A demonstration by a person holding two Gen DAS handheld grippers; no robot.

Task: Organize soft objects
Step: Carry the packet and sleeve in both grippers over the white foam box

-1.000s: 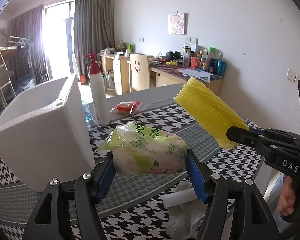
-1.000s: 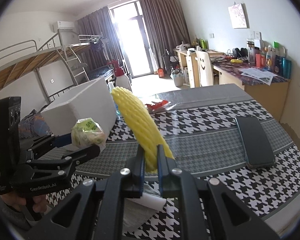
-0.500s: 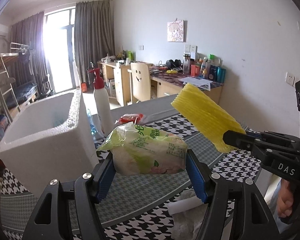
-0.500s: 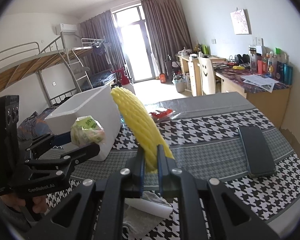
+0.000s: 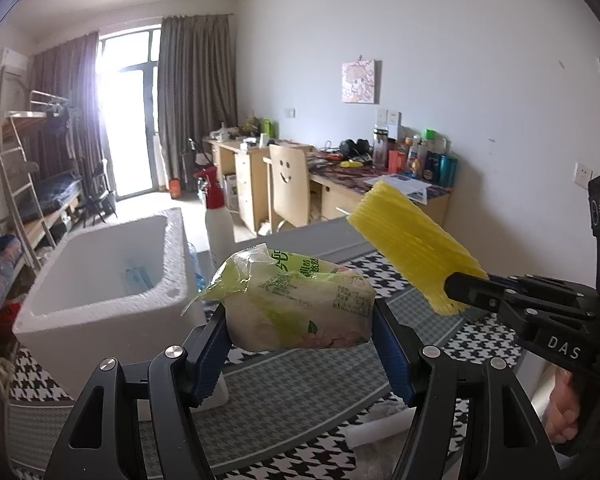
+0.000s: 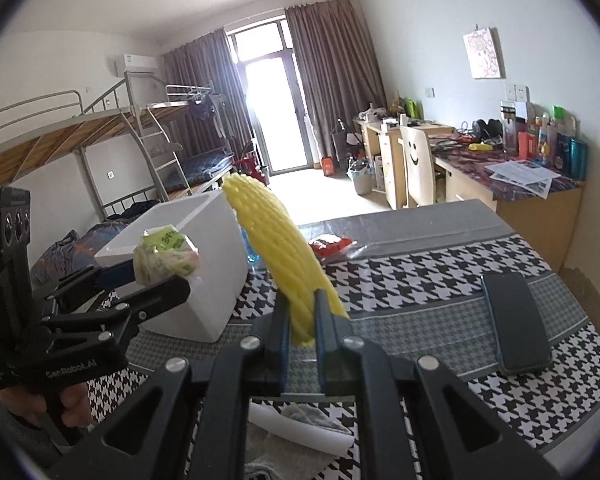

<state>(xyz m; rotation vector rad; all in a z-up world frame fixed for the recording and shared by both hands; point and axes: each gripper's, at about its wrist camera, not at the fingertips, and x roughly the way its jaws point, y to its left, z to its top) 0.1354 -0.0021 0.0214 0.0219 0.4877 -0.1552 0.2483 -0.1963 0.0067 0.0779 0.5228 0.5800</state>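
- Both grippers are rising higher above the houndstooth-patterned table (image 6: 440, 280) than a second earlier.
- Left gripper (image 5: 300, 340) is pinching a green-printed plastic tissue pack (image 5: 296, 308) beside the white foam box (image 5: 100, 280).
- Right gripper (image 6: 302, 320) is clamping a yellow foam net sleeve (image 6: 276, 248) in mid-air.

At right of the left wrist view, the right hand-held gripper (image 5: 456, 300) reads "DAS"; lower left in the right wrist view, the left hand-held gripper (image 6: 160, 276) reads "GenRoboLAI".
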